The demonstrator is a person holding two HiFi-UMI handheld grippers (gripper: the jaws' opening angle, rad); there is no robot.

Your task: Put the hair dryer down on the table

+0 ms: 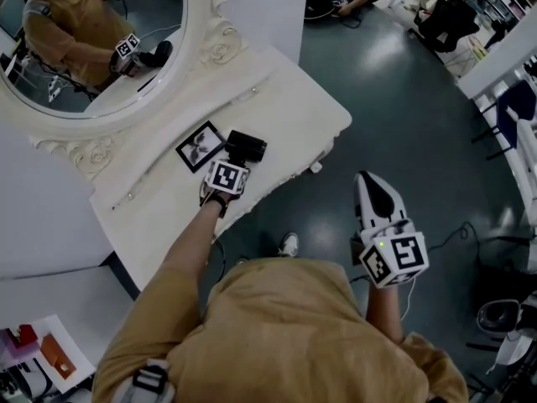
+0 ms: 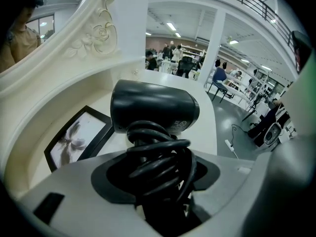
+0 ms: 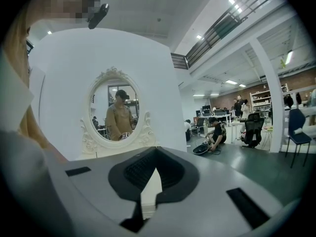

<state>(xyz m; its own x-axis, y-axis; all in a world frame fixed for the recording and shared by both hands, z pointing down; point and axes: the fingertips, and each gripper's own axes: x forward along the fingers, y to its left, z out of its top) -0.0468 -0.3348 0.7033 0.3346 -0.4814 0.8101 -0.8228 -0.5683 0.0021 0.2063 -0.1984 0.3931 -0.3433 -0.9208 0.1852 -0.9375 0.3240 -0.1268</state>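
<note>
Black hair dryer [image 1: 246, 147] is sitting at the front edge of the white tabletop [image 1: 294, 99], just beside a black-framed picture [image 1: 200, 146] and below the oval mirror [image 1: 84, 49]. Left gripper [image 1: 237, 161] is clamping its cord-wrapped handle, jaws standing wide around it, barrel lying crosswise beyond the tips. Cannot tell whether the dryer is touching the top. Right gripper [image 1: 369, 183] is hanging over the floor, well apart from the table, jaws drawn nearly together, gripping nothing.
</note>
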